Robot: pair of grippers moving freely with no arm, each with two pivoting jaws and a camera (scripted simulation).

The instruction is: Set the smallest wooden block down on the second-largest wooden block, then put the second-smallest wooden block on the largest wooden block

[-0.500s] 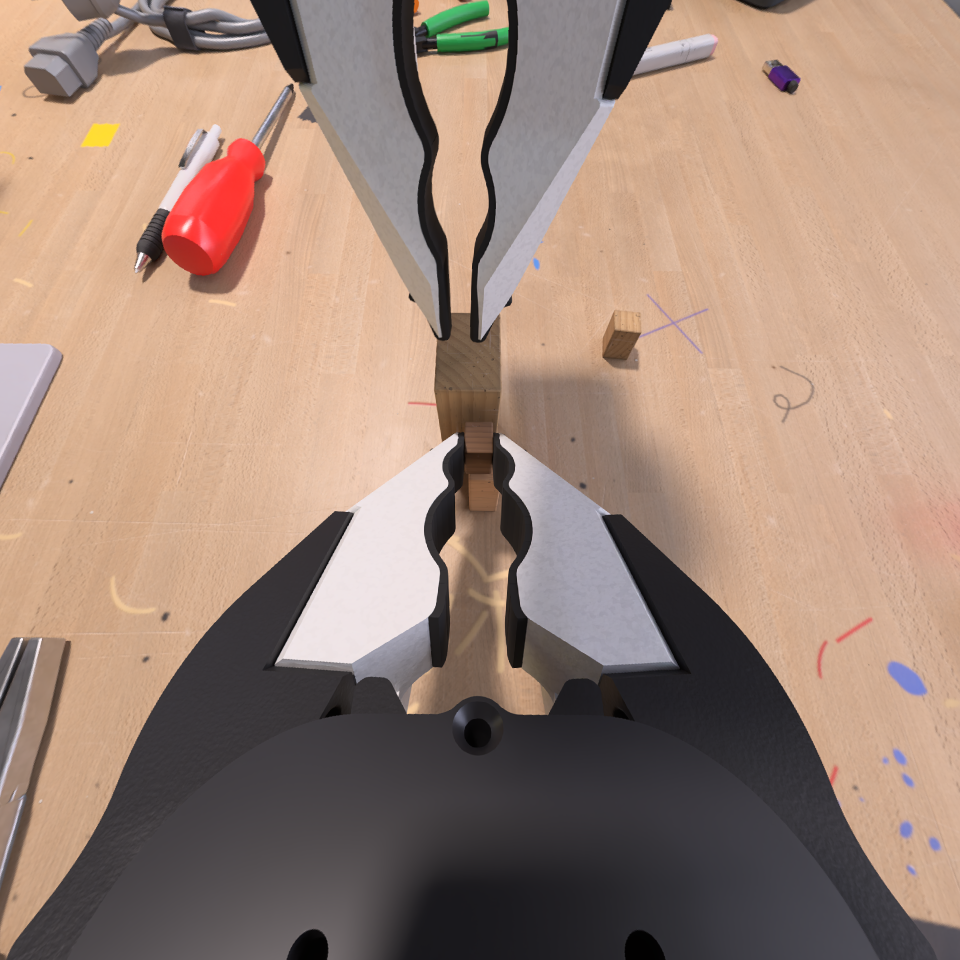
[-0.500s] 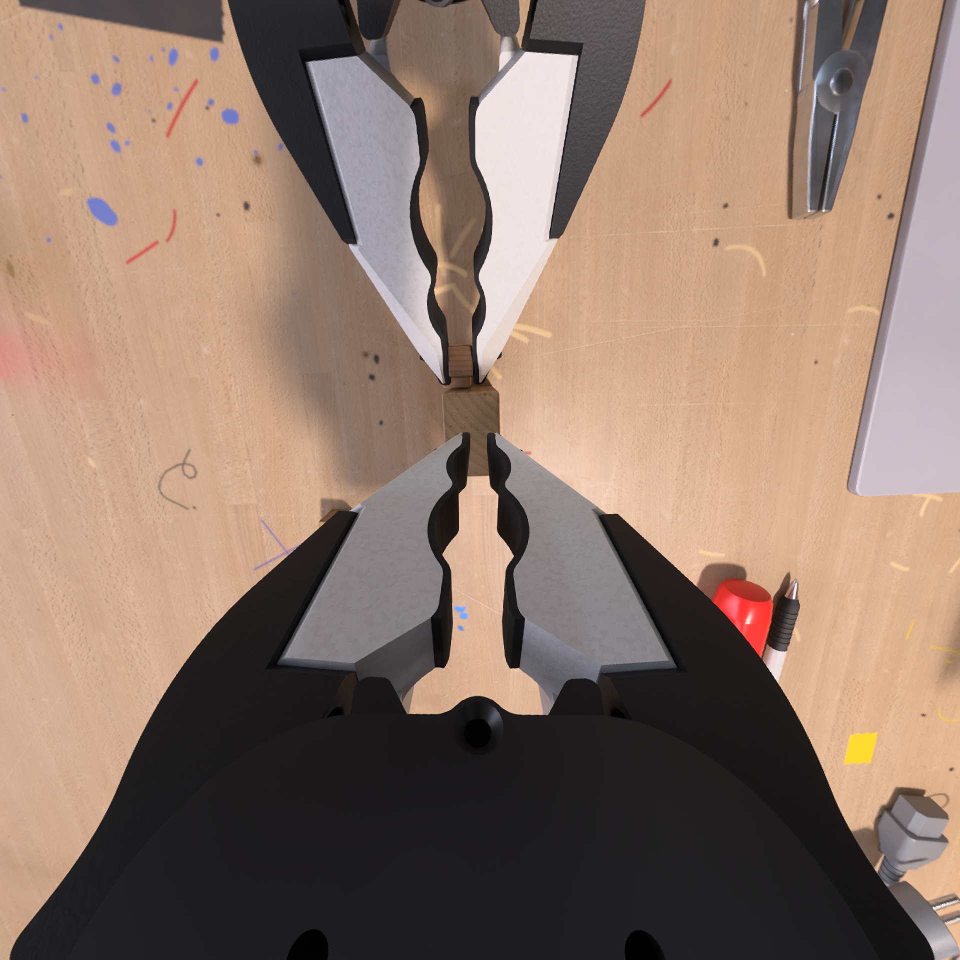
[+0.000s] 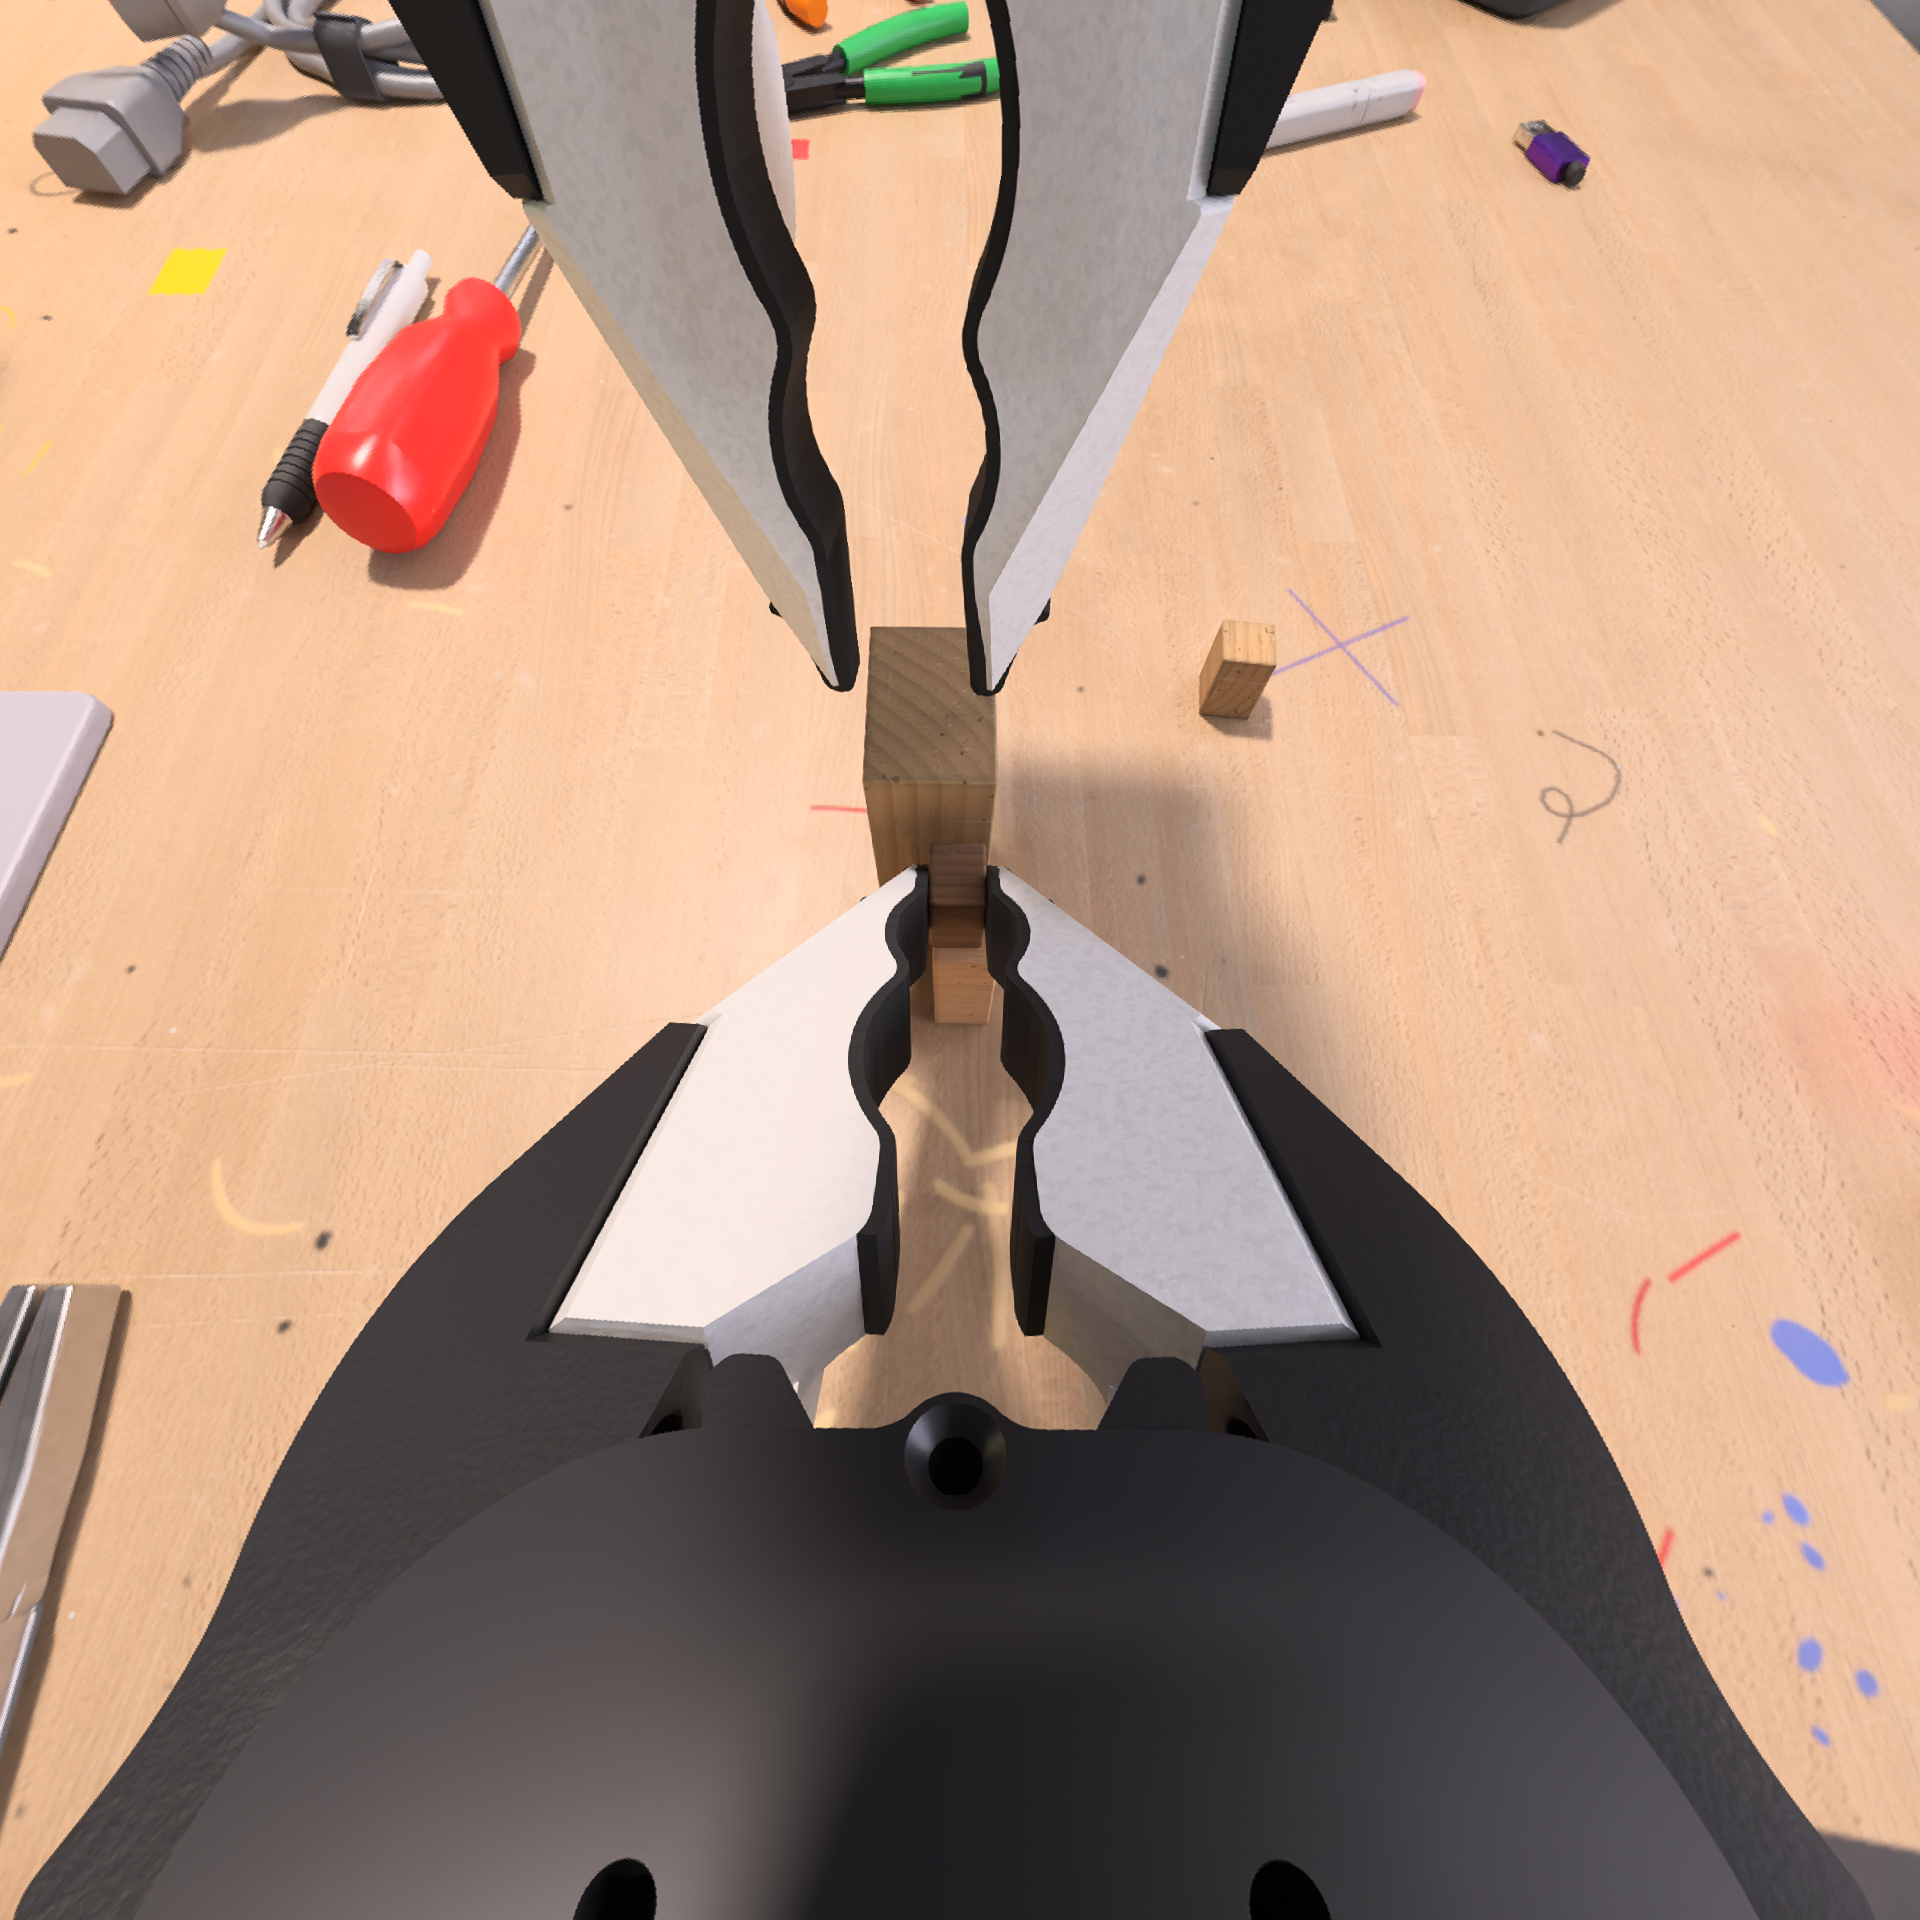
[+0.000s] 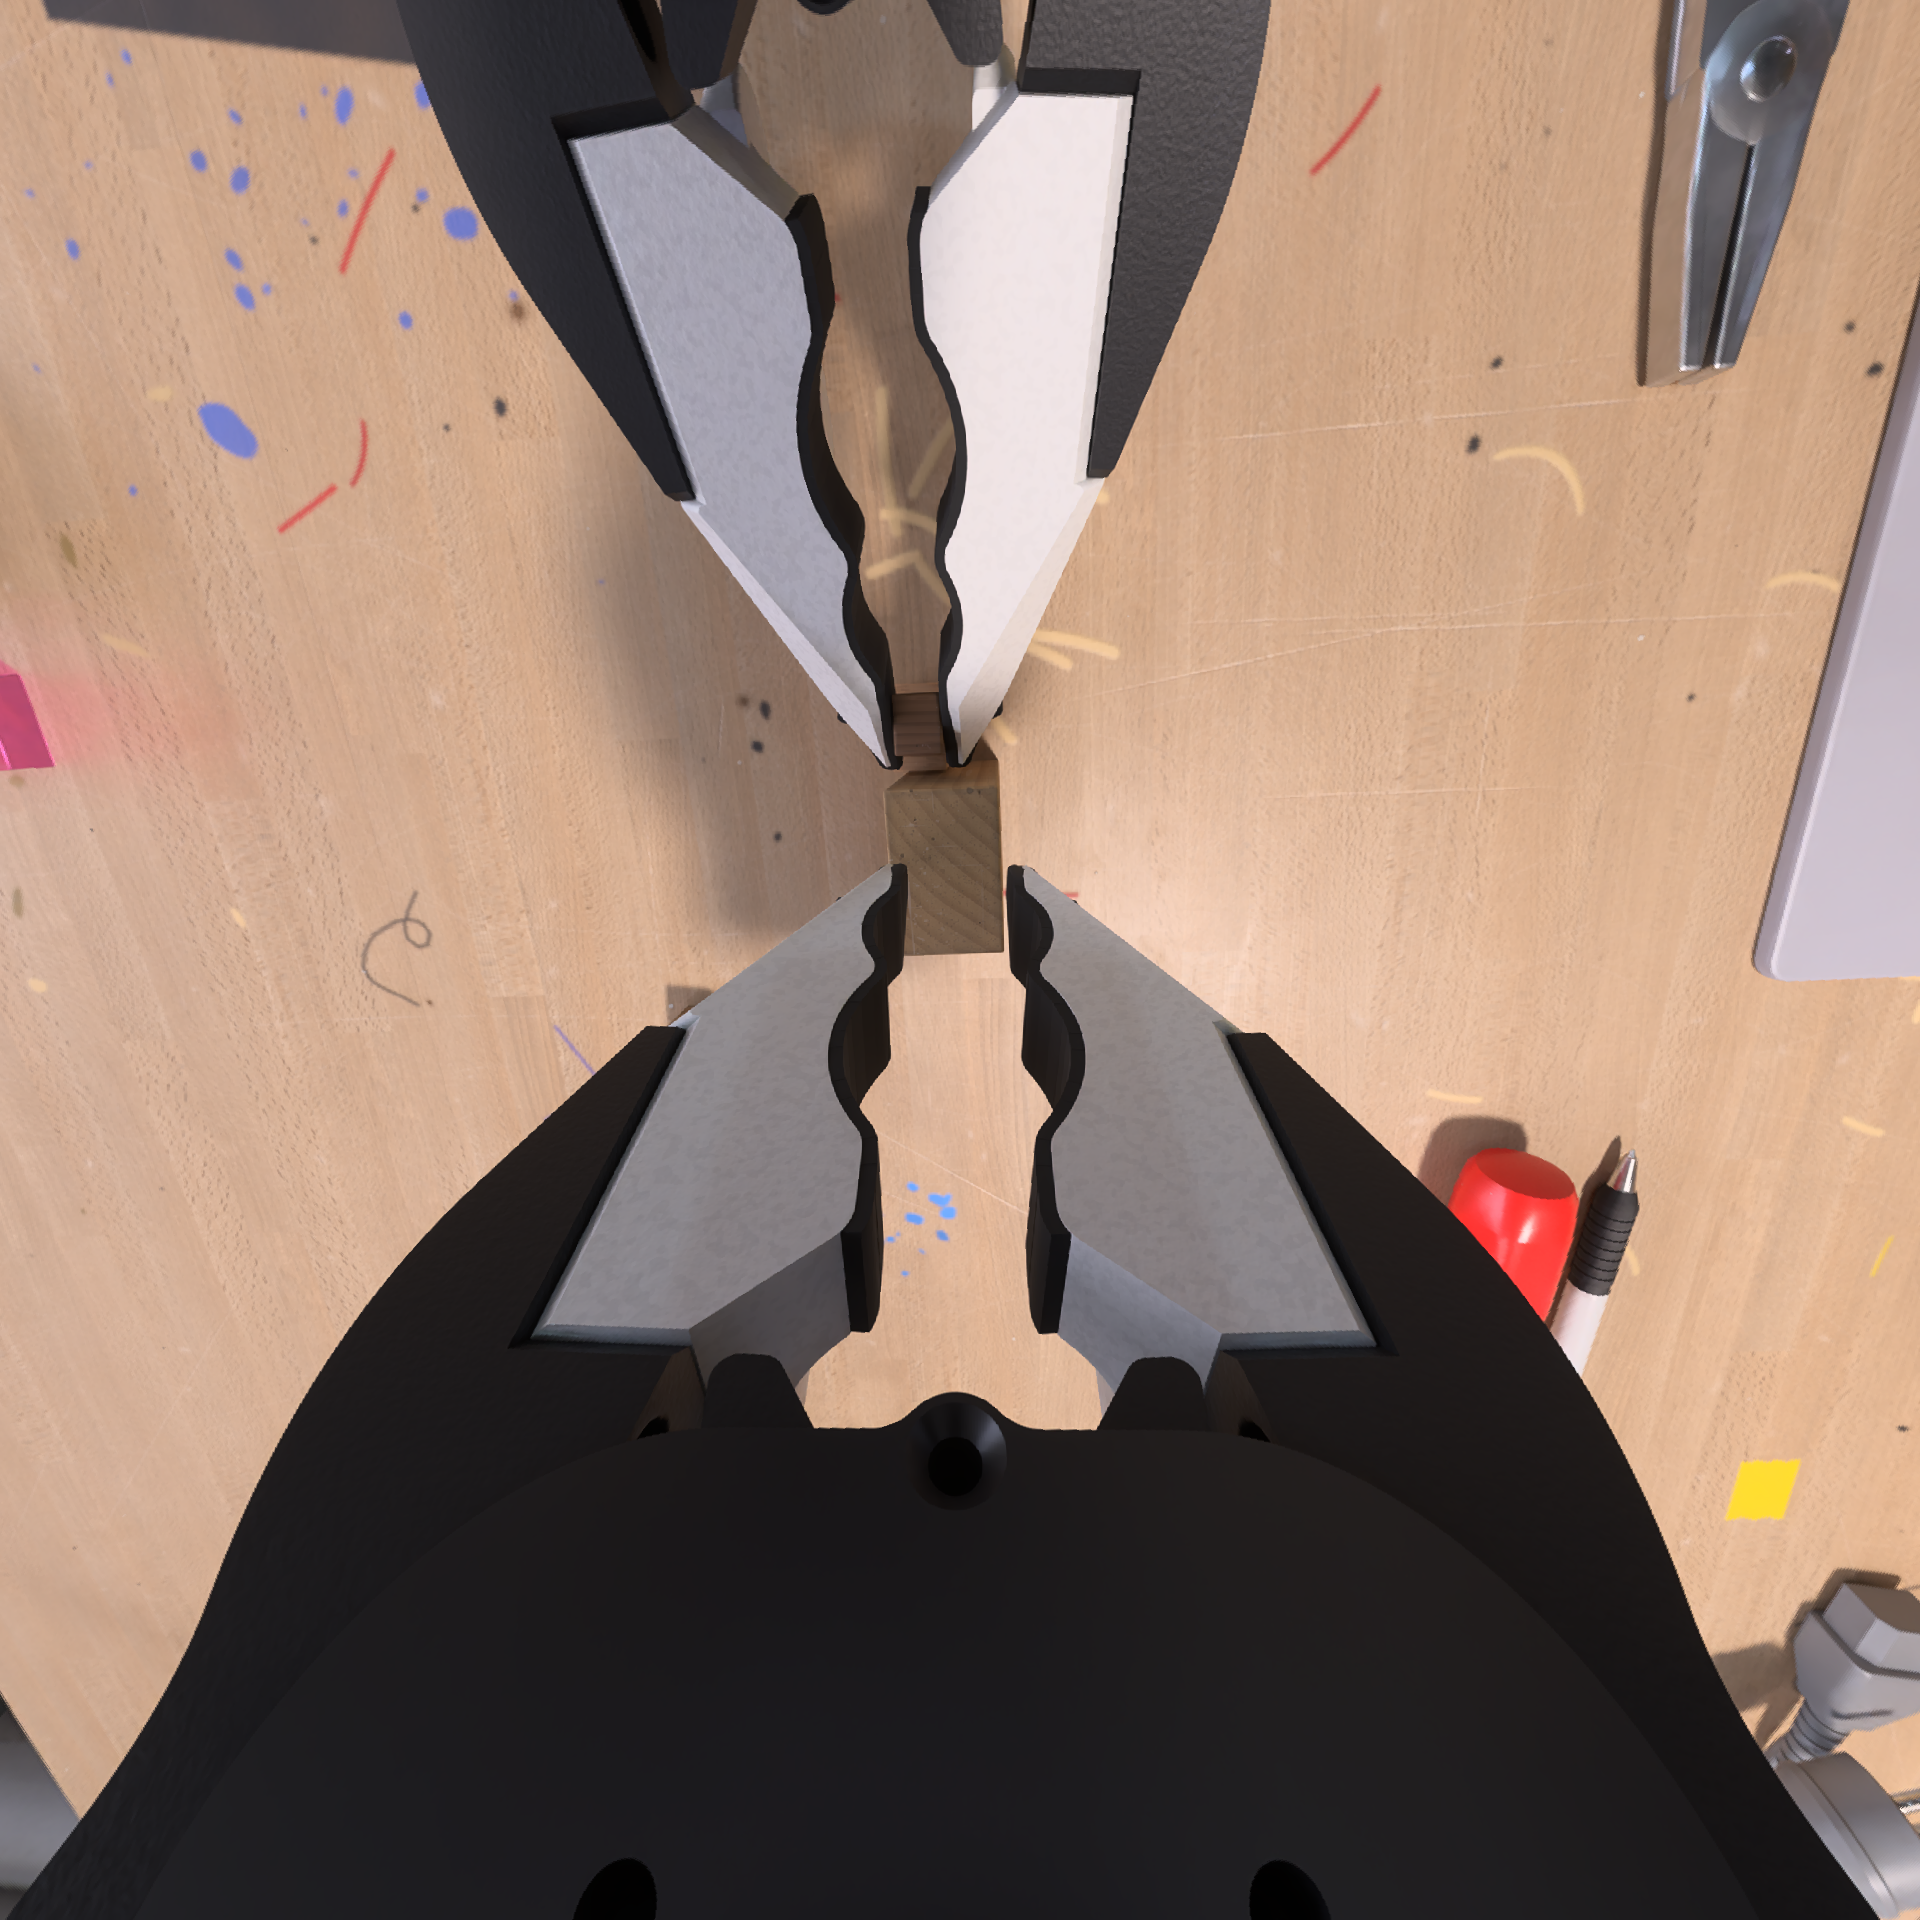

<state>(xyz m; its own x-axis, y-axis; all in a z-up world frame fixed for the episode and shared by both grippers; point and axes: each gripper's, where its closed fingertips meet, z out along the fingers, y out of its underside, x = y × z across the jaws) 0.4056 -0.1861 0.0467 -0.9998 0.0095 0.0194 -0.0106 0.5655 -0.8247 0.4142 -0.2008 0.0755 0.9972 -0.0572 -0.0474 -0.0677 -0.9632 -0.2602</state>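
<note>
Fingers of the right gripper (image 4: 954, 883) have spread off the big block (image 4: 943, 871); left gripper (image 3: 954, 883) still pinches the small block (image 3: 957, 875).

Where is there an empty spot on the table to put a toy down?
Bare wood lies between the red screwdriver and the grey slab, and right of the lone small block toward the blue spots. The middle is crowded: both grippers flank the tall block.

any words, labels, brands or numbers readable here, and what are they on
None can be read in either view.
white marker: any print is too small to read.
table: only drawn scribbles, crossed lines and paint flecks, no legible letters or numbers.
</note>
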